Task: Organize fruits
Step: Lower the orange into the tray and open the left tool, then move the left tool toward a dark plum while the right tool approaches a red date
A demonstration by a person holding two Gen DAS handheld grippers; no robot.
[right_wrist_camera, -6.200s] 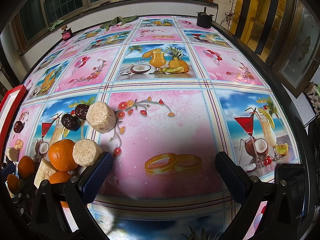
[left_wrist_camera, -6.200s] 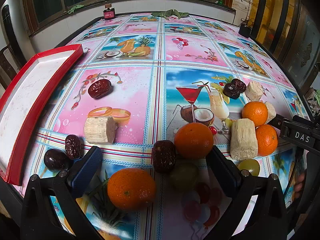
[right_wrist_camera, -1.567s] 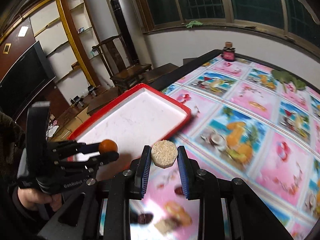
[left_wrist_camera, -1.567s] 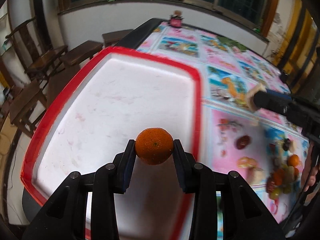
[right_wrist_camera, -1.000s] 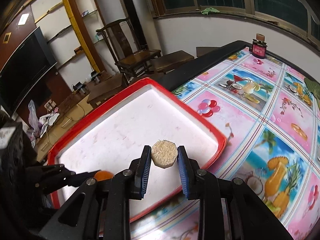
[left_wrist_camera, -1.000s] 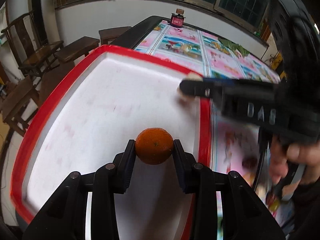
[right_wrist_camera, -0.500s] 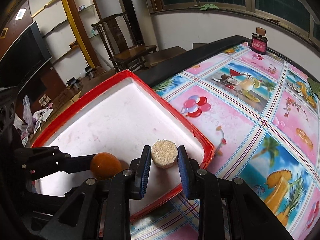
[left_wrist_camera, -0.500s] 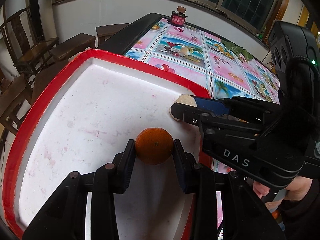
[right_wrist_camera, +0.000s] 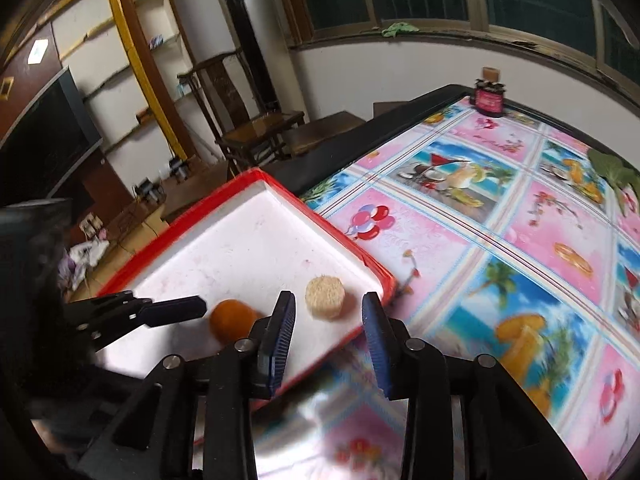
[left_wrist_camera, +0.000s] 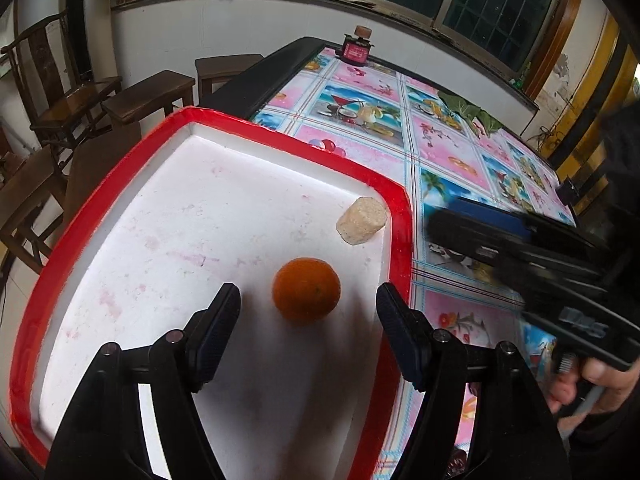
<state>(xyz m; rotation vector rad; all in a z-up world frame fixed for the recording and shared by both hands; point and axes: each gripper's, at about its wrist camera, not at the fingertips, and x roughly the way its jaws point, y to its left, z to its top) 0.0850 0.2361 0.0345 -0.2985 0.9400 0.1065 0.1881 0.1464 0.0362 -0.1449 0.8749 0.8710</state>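
Note:
An orange lies on the white floor of the red-rimmed tray, just ahead of my open, empty left gripper. A pale sugarcane chunk rests in the tray's near-right corner. In the right wrist view the sugarcane chunk sits just beyond my open right gripper, with the orange to its left and the tray below. The right gripper also shows blurred in the left wrist view, off the tray's right rim.
The tray overhangs the table's left end. The table has a colourful fruit-print cloth. A small red jar stands at the far edge. Wooden chairs and benches stand beyond the table on the left.
Both grippers have opened. The orange and the sugarcane chunk now lie loose in the tray. The right gripper has pulled back off the tray to the right.

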